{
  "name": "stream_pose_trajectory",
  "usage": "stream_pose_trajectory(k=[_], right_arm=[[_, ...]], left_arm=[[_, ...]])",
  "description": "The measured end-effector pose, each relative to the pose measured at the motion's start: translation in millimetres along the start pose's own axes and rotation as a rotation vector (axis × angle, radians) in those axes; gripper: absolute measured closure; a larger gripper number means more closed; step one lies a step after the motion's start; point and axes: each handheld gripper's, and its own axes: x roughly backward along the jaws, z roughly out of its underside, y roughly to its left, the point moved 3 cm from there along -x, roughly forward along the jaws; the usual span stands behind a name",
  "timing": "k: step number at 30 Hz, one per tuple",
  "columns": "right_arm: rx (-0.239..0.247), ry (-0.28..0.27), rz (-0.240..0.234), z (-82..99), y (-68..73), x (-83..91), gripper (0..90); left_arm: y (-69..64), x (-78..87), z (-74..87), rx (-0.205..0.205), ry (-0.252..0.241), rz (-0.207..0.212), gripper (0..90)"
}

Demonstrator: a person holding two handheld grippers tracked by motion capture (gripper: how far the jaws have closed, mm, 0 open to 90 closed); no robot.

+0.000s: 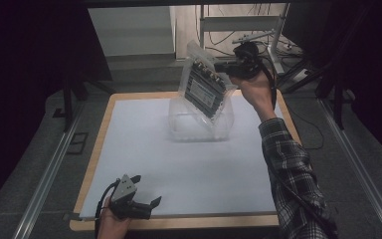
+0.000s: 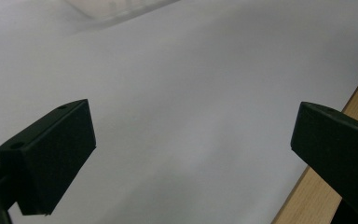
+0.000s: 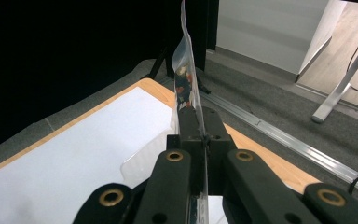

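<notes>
A: Start near. What is the left gripper (image 1: 146, 203) doing?

B: It rests at the near edge of the surface (image 1: 144, 149), its fingers (image 2: 51, 158) spread wide with nothing between them. Beneath them lie the white sheet (image 2: 191, 93) and a strip of wooden rim.

A: And farther out?

B: The right gripper (image 1: 229, 67) holds a clear bag (image 1: 199, 107) up over the far side. Its fingers (image 3: 189, 128) are pinched tight on the bag's thin edge. A dark board (image 1: 206, 89) sits tilted inside, and the bag's lower part sags down to the sheet.

A: What could go wrong?

B: The grip is on film alone, at one edge. The board looks heavy for that, so the plastic could slide out of the fingers or stretch, and the bag would drop. The board could also shift inside and swing the bag. With the left gripper well apart, nothing supports the bottom.

A: The surface itself?

B: A wooden board covered by a white sheet, bare apart from the bag.

A: And the room beyond?

B: Grey carpet, metal rails (image 1: 358, 164) along both sides, dark curtains, and at the back a white desk frame (image 1: 241, 22) with cables on a wood floor.
</notes>
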Motion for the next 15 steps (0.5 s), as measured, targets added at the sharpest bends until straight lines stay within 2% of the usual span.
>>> stream_pose_trajectory(k=[9, 15], right_arm=[[0.022, 0.027, 0.011, 2.6, 0.9, -23.8, 88.8], [0.027, 0.035, 0.002, 8.2, 1.6, -36.1, 88.8]], left_arm=[[0.0, -0.1, 0.5, 0.002, 0.002, 0.004, 0.0], [-0.2, -0.4, 0.7, -0.003, 0.008, 0.002, 0.0]])
